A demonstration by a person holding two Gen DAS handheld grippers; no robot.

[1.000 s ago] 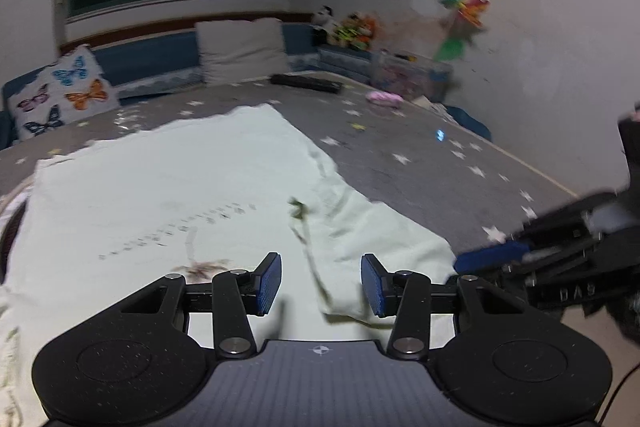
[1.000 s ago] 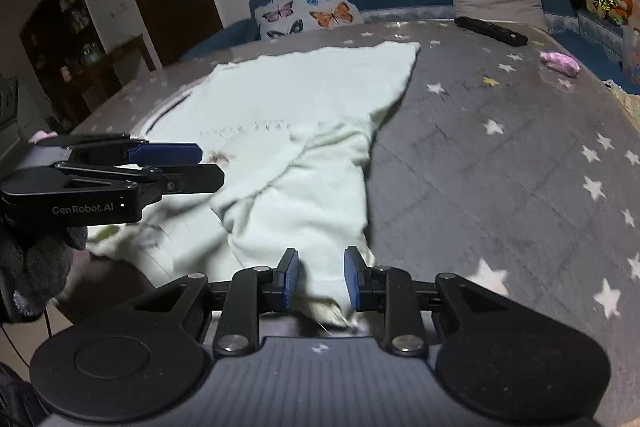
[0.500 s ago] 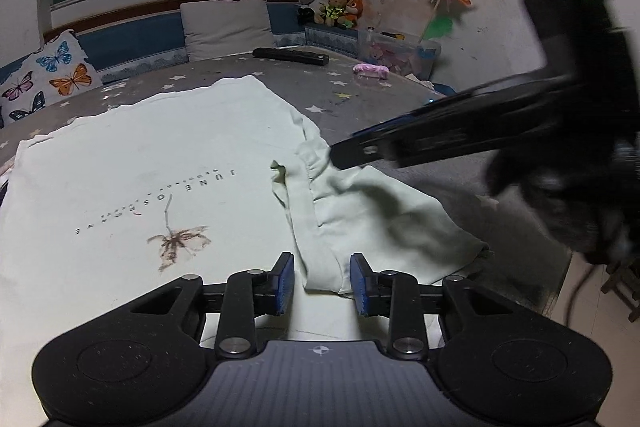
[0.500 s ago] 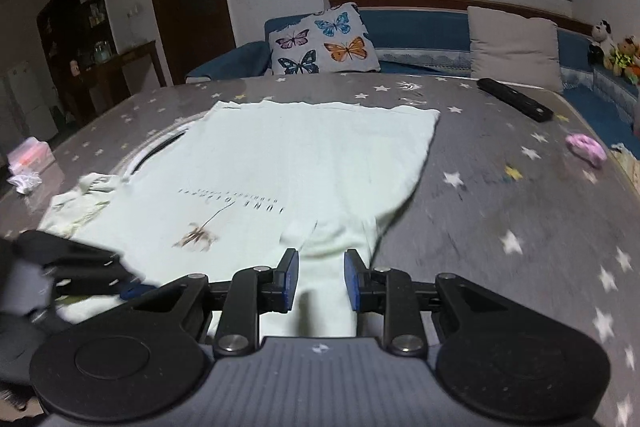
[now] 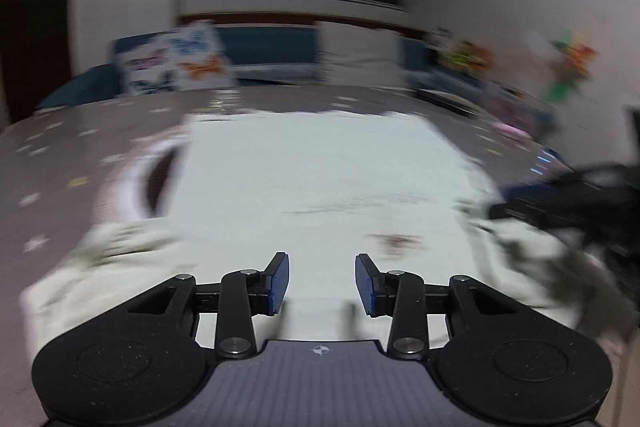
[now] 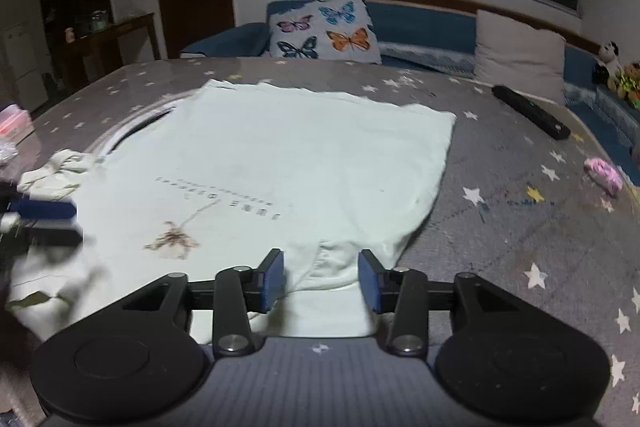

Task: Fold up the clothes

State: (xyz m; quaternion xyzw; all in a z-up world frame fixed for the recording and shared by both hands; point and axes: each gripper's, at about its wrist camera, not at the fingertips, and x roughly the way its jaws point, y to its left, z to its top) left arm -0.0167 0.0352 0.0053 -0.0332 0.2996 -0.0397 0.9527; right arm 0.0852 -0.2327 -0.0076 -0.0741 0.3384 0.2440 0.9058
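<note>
My right gripper (image 6: 321,277) sits low in the centre of the right wrist view, jaws parted; they have just been opening, and the folded sleeve of the pale green T-shirt (image 6: 280,163) lies between the blue pads without either pad pressing on it. The T-shirt is spread flat on the grey star-print desk (image 6: 520,227), filling the middle of the frame, its neckline at centre left and the printed flower and lettering facing up at lower left of centre. A crumpled sleeve (image 6: 56,171) bunches at the left edge of the shirt. My left gripper (image 5: 322,285) shows in the left wrist view, heavily motion-blurred; its jaws stand apart, having just opened slightly, above the near hem of the shirt, with nothing pinched between the pads. In the right wrist view the left gripper appears as a dark blurred shape with one blue pad at the far left edge. On the desk at upper right lie a black remote (image 6: 530,111) and, nearer the right edge, a pink object (image 6: 604,175), both well apart from the shirt. A butterfly-print cushion (image 6: 324,29) stands behind the desk at upper centre.
</note>
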